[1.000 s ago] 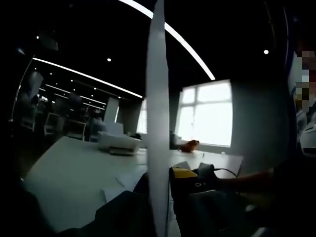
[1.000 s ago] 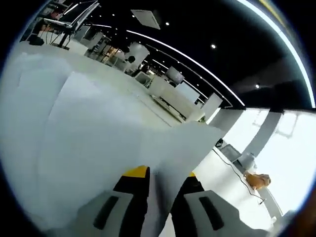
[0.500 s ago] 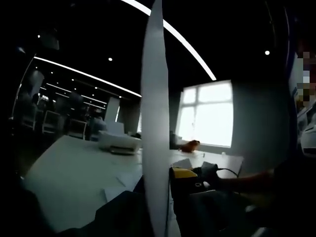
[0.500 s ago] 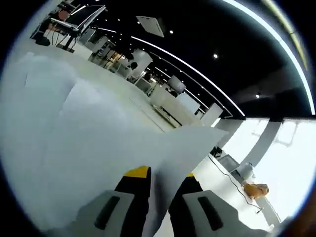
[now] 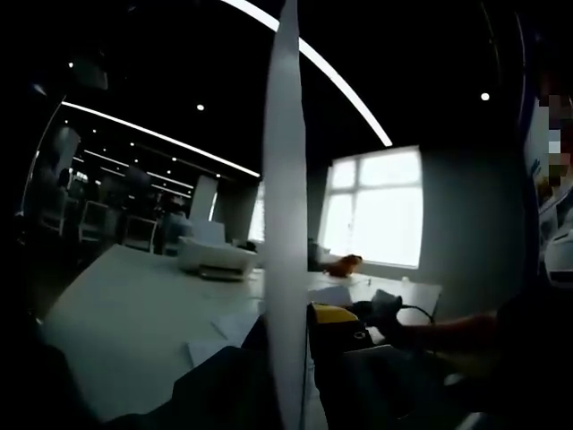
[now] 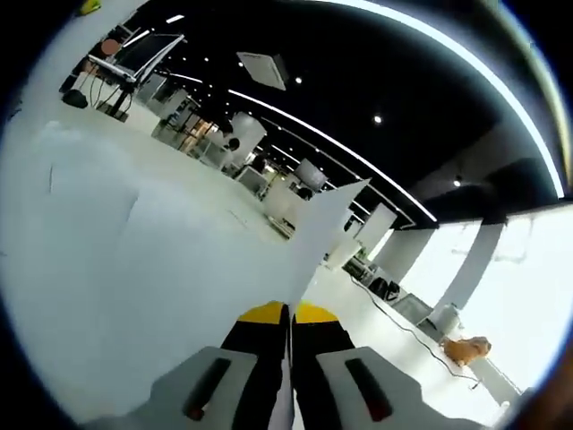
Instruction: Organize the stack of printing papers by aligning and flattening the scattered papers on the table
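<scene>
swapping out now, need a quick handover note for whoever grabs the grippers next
Right gripper: jaws shut on the sheets of paper, which stand on edge.
Left gripper: its jaws are dark and hard to read; the same paper rises edge-on in front of its camera.
More loose sheets lie on the table, near a printer.
Done: some paper is lifted off the table.
Left: square the lifted paper, gather the loose sheets, lay everything flat.

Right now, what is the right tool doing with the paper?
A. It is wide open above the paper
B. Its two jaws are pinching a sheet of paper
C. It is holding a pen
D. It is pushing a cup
B: in the right gripper view, the right tool has its jaws closed together on a white sheet of paper that rises up from between them.
</scene>
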Action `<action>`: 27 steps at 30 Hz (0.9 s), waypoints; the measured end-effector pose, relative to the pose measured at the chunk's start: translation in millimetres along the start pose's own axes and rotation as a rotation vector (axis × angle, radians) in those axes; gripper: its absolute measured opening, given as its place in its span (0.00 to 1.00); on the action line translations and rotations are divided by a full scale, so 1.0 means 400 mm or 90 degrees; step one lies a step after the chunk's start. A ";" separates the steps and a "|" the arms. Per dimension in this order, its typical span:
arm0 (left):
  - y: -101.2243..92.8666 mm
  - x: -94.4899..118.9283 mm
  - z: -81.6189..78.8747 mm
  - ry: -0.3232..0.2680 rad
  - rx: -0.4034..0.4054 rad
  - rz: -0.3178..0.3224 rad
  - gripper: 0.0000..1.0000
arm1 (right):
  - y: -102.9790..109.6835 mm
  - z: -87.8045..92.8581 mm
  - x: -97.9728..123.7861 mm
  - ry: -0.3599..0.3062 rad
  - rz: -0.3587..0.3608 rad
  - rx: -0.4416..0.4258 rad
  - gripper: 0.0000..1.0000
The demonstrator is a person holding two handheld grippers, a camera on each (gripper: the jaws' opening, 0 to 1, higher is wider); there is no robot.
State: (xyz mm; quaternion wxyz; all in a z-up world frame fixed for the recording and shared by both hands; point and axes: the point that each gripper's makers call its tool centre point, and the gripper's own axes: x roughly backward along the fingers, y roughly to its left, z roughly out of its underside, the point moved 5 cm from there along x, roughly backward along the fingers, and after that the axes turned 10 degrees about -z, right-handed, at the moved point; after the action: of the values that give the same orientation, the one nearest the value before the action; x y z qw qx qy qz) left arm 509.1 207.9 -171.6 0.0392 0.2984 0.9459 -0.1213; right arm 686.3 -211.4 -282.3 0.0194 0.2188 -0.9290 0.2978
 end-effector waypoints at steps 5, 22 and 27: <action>0.002 -0.003 -0.002 -0.001 0.007 0.001 0.06 | -0.007 -0.006 0.007 -0.016 0.004 -0.026 0.00; -0.001 -0.016 0.000 0.000 0.031 0.010 0.06 | -0.083 -0.115 0.087 -0.172 0.041 -0.191 0.00; -0.001 -0.015 -0.001 -0.002 0.030 0.007 0.06 | -0.098 -0.175 0.094 -0.211 0.028 -0.195 0.00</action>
State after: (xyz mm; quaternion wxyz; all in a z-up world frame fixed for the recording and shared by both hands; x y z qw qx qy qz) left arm 513.9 204.3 -170.2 0.0340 0.3041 0.9411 -0.1440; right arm 662.0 -215.5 -197.1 -0.1072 0.2392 -0.9583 0.1138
